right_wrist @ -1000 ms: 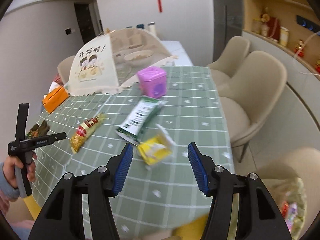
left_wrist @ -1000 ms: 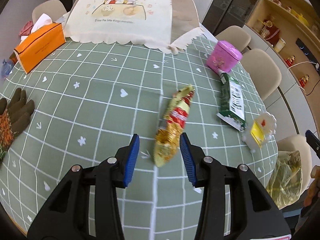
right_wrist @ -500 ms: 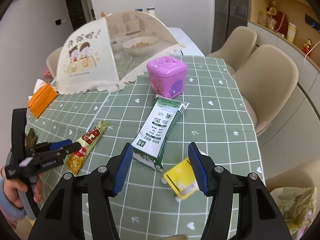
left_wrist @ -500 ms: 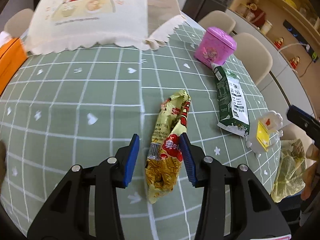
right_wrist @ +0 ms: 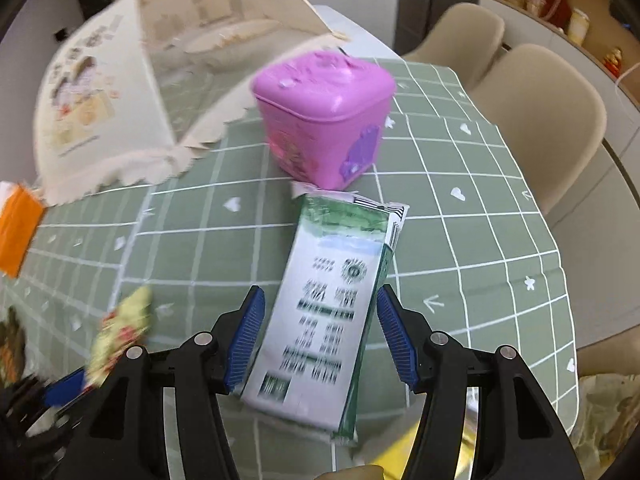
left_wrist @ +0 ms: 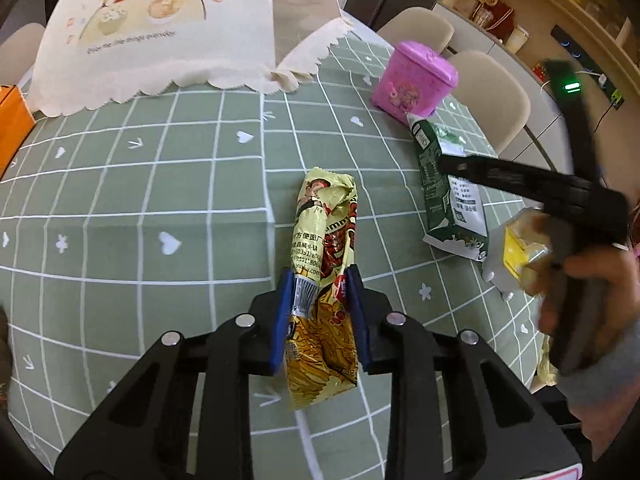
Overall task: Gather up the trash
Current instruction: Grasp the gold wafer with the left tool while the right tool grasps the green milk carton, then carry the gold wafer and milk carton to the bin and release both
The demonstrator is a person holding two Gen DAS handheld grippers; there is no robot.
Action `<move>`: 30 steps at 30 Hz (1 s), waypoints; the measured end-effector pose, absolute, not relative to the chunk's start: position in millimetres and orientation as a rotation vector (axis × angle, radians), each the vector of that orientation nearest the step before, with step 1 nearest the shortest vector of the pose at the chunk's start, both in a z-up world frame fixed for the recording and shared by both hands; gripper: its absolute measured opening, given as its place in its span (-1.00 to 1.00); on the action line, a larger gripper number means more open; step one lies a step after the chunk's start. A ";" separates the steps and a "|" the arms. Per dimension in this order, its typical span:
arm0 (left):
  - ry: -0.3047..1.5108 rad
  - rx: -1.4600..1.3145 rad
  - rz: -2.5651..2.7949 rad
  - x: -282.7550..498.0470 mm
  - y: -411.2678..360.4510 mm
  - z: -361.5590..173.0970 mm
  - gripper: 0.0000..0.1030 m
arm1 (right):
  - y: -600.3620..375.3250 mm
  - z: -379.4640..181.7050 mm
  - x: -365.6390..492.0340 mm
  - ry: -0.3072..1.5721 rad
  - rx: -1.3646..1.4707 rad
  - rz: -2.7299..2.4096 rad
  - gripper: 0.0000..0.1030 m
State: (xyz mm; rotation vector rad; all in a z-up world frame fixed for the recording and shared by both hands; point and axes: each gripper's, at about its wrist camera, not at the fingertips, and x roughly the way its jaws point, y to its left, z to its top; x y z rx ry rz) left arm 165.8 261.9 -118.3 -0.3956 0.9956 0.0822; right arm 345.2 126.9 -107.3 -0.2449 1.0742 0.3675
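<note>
A yellow and red snack wrapper (left_wrist: 326,264) lies on the green checked tablecloth (left_wrist: 140,208). My left gripper (left_wrist: 320,280) is shut on the wrapper near its middle. A green and white carton (right_wrist: 332,300) lies flat in front of a pink box (right_wrist: 324,116). My right gripper (right_wrist: 318,304) is open, one jaw on each side of the carton. The carton (left_wrist: 452,196) and the right gripper's body (left_wrist: 560,200) also show in the left wrist view. The wrapper (right_wrist: 120,328) shows blurred in the right wrist view.
A cream mesh food cover (left_wrist: 160,32) stands at the back. The pink box (left_wrist: 412,80) is at the right. A yellow and white piece of trash (left_wrist: 516,256) lies by the table edge. An orange tissue box (right_wrist: 16,232) is at the left. Beige chairs (right_wrist: 552,120) ring the table.
My left gripper moved forward and closed on the snack wrapper. My right gripper moved forward past the yellow trash and now straddles the green carton.
</note>
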 end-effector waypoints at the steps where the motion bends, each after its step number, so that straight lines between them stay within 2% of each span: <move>1: 0.990 -0.392 0.082 163.4 263.9 -115.4 -0.52 | 127.8 -109.7 346.8 1.074 -0.246 0.359 0.07; 8: 0.958 -0.438 0.074 147.6 277.2 -103.5 -0.52 | 123.9 -126.4 351.1 1.169 -0.226 0.350 0.06; 12: 0.949 -0.469 0.061 139.4 283.7 -101.0 -0.52 | 120.4 -118.9 331.8 1.137 -0.236 0.403 -0.03; 22: 0.879 -0.454 0.057 134.3 286.9 -61.1 -0.53 | 93.7 -31.1 265.4 0.987 -0.185 0.536 -0.03; 30: 0.748 -0.346 0.035 127.1 219.4 8.2 -0.53 | 6.4 42.3 218.7 0.867 -0.164 0.576 -0.03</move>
